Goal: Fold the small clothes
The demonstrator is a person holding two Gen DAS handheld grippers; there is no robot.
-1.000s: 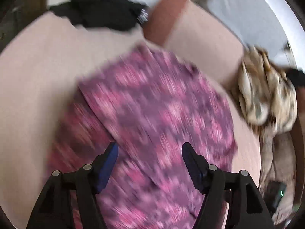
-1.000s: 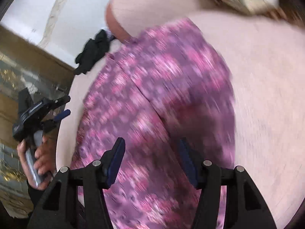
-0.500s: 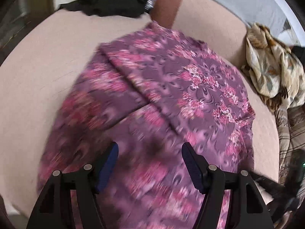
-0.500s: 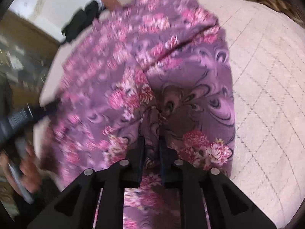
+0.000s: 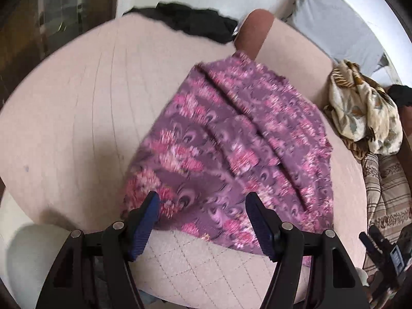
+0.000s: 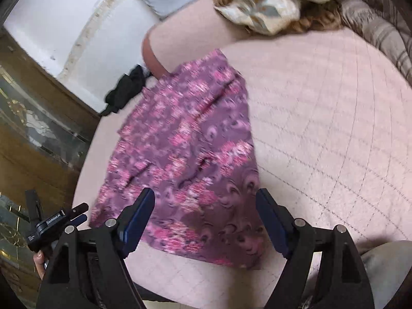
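Observation:
A purple garment with pink flowers (image 5: 231, 149) lies folded flat on the pink quilted bed (image 5: 77, 118). It also shows in the right wrist view (image 6: 185, 154). My left gripper (image 5: 203, 211) is open and empty, hovering above the garment's near edge. My right gripper (image 6: 206, 211) is open and empty above the garment's near right part. The left gripper also shows at the lower left of the right wrist view (image 6: 61, 219), held in a hand.
A black garment (image 5: 190, 20) lies at the far edge of the bed, next to a pink bolster (image 5: 255, 31). A crumpled cream patterned cloth (image 5: 360, 113) and striped bedding (image 5: 386, 195) lie to the right. A grey pillow (image 5: 334, 23) is at the back.
My right gripper was shut on the garment half a second ago and has let go and opened. Both grippers have pulled back toward the near edge. The garment now lies narrower, folded.

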